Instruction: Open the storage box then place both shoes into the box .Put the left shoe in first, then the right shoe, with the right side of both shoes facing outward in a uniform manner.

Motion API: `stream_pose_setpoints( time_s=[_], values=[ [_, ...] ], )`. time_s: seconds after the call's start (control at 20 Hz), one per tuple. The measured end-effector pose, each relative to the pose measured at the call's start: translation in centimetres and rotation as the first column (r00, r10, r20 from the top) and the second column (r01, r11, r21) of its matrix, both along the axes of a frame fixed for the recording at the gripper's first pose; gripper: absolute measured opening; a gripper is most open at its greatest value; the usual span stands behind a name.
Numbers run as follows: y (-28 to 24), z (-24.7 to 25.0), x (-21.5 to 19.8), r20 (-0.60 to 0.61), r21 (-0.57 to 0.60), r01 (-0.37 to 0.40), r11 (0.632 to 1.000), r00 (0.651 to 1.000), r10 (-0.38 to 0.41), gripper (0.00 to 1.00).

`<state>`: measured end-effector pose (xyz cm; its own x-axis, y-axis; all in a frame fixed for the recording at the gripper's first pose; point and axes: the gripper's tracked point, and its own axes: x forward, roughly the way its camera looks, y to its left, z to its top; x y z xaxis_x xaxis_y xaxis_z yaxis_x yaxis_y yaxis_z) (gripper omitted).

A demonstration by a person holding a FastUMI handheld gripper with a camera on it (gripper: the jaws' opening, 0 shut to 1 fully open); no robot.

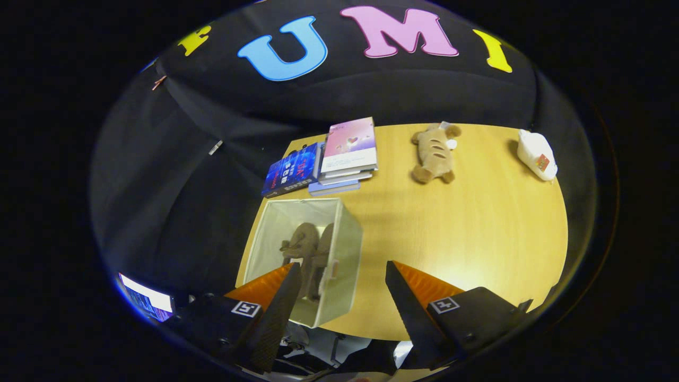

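The gripper (342, 281) hangs high above the tabletop (477, 228), its fingers (281, 302) spread wide apart and holding nothing. Below the left finger sits the storage box (347, 244), open at the top, near the tabletop's near-left corner. Inside the box, two brown shoes (310, 249) lie side by side, touching each other. Beyond the box, a stack of books (347, 151) rests at the far edge, with a blue book (292, 170) just beside it. Farther right of the box lie a plush toy (432, 154) and a white pouch (536, 154).
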<state>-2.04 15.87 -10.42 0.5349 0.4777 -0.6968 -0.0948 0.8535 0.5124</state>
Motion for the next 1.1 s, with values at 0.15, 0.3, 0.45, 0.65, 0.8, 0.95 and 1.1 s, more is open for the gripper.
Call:
stream_pose_setpoints(
  time_s=[0.15,0.3,0.45,0.65,0.8,0.95,1.1],
  values=[
    [-4.8,0.0,1.0,0.084,-0.042,0.074,0.996,0.994,-0.070,0.99],
    [-8.9,0.7,1.5,0.167,-0.081,0.137,0.987,0.978,-0.122,0.99],
    [-12.2,2.1,2.2,0.299,-0.127,0.202,0.971,0.941,-0.157,0.99],
    [-14.7,5.6,2.0,0.474,-0.152,0.286,0.946,0.861,-0.185,0.99],
    [-15.6,7.7,1.7,0.574,-0.172,0.336,0.926,0.798,-0.182,0.99],
    [-16.5,10.4,1.2,0.678,-0.189,0.390,0.901,0.716,-0.167,0.99],
    [-17.3,12.5,0.4,0.749,-0.189,0.445,0.875,0.642,-0.165,0.97]
  ],
)
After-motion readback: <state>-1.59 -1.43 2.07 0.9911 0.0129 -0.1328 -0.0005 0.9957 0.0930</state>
